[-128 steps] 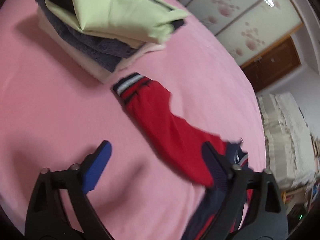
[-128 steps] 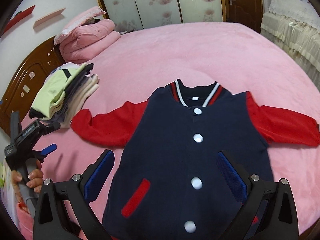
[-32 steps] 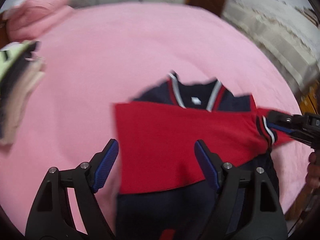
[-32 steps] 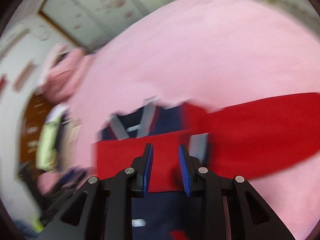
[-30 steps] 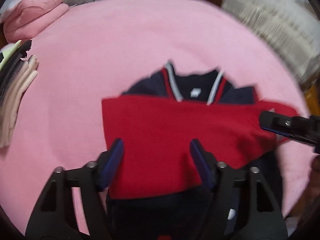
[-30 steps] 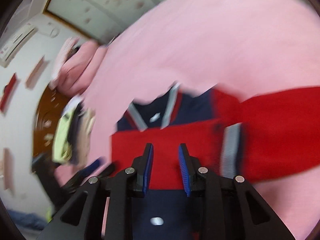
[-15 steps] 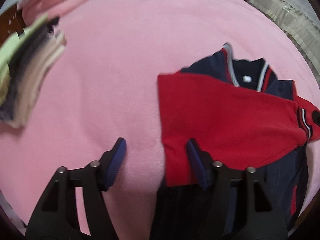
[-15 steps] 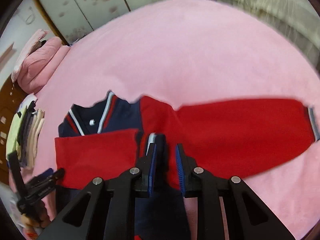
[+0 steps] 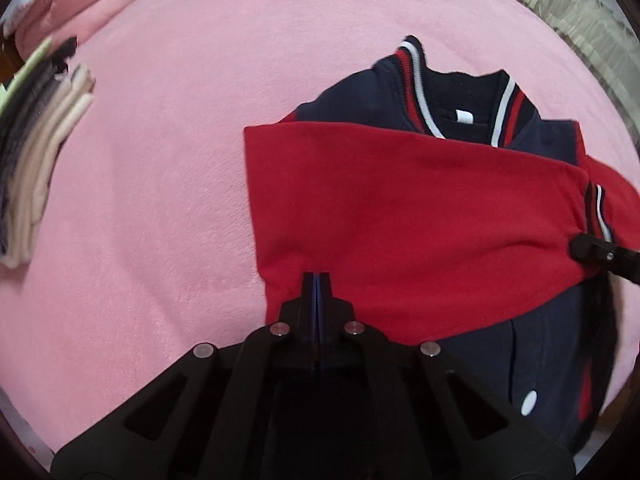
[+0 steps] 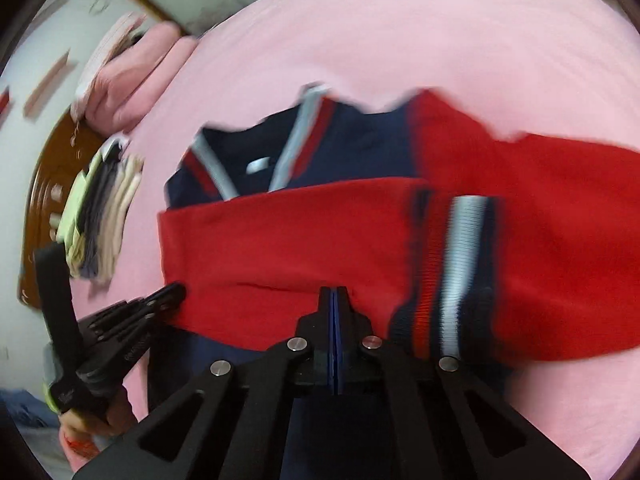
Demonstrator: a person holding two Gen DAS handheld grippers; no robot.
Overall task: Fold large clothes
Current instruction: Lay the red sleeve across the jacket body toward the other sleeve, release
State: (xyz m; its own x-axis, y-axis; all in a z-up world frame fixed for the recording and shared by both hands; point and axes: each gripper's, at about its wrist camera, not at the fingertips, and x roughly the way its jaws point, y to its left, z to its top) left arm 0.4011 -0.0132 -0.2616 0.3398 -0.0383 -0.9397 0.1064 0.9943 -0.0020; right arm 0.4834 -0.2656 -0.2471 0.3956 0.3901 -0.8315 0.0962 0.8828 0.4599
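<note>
Pink bedspread [image 9: 168,128]. Jacket [image 9: 420,208] is soft and floppy: left gripper [image 9: 317,280] clenched on sleeve hem at 6 o'clock, right gripper [image 10: 334,294] likewise; pinch edges.

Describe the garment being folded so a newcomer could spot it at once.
On the pink bed, away from the folded clothes stack near its edge, lies the jacket. It alone is navy-bodied with red sleeves and striped collar, one sleeve folded across its chest.
</note>
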